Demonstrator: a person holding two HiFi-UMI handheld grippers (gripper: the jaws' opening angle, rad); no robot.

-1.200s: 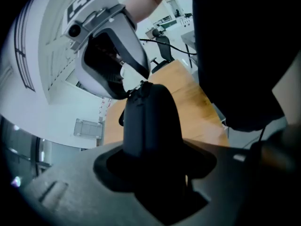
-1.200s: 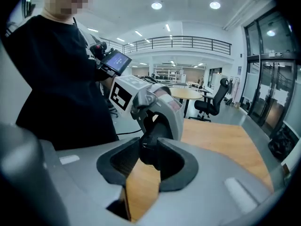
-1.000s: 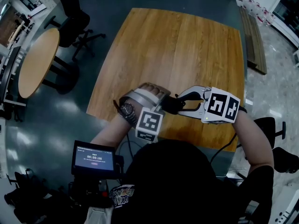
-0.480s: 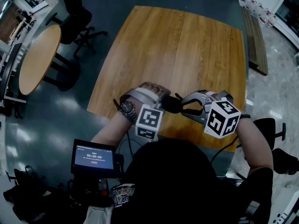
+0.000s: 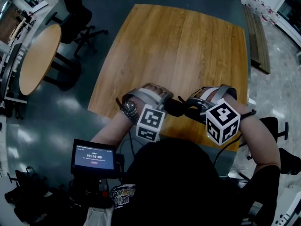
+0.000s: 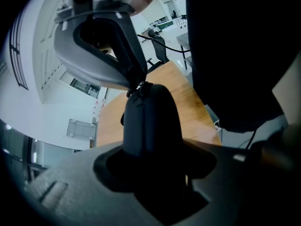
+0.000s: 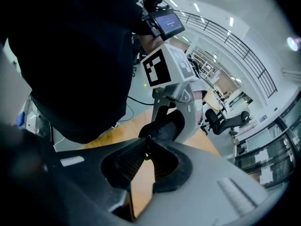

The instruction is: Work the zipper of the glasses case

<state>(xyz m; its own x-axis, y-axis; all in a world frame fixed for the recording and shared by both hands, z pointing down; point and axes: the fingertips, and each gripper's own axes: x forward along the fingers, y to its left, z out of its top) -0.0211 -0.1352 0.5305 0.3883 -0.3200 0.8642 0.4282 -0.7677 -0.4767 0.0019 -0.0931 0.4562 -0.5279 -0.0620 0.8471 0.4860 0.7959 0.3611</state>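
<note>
At the right gripper [image 7: 146, 147]: jaws just closing, now pinched on the pull [image 7: 148, 138]. Directly ahead, touching: the case [image 7: 165, 125], clamped in the left gripper [image 6: 146, 147]. Likely step: securing the zipper. Next: draw the pull along the track; keep the case braced.

We count one black rounded glasses case [image 5: 174, 107], two grey plastic grippers [image 5: 165, 102] [image 5: 185, 108], two white marker cubes [image 5: 150, 122] [image 5: 223, 121], two wooden desks, one rectangular [image 5: 178, 46], one round [image 5: 37, 60], one small lit screen [image 5: 94, 159]
</note>
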